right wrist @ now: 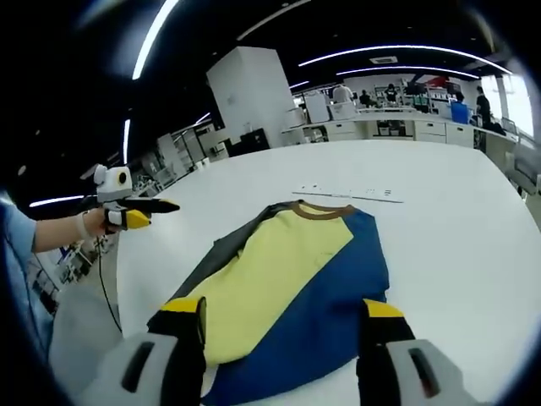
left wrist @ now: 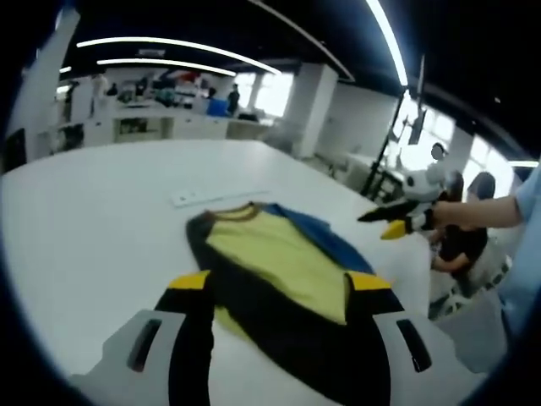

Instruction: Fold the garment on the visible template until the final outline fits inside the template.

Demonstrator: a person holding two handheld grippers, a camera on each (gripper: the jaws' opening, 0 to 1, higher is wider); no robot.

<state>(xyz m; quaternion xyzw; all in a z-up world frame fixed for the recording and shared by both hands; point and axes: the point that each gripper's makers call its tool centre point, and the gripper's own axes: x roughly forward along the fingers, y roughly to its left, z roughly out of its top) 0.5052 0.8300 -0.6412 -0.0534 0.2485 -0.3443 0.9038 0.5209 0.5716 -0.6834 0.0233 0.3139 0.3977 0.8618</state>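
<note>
Both grippers hovered above the garment, nothing gripped yet.

The garment (right wrist: 292, 288), yellow in the middle with one blue side and one dark side, lay flat on the white table (right wrist: 456, 220), collar pointing away. The right gripper (right wrist: 283, 315) had its jaws wide apart over the near hem, holding nothing; the left gripper (left wrist: 275, 288) was the same, open and empty above the dark side. I could not make out a template outline. I think the next fold should begin by pinching only one edge, lifting low, and laying it across evenly without wrinkles.
</note>
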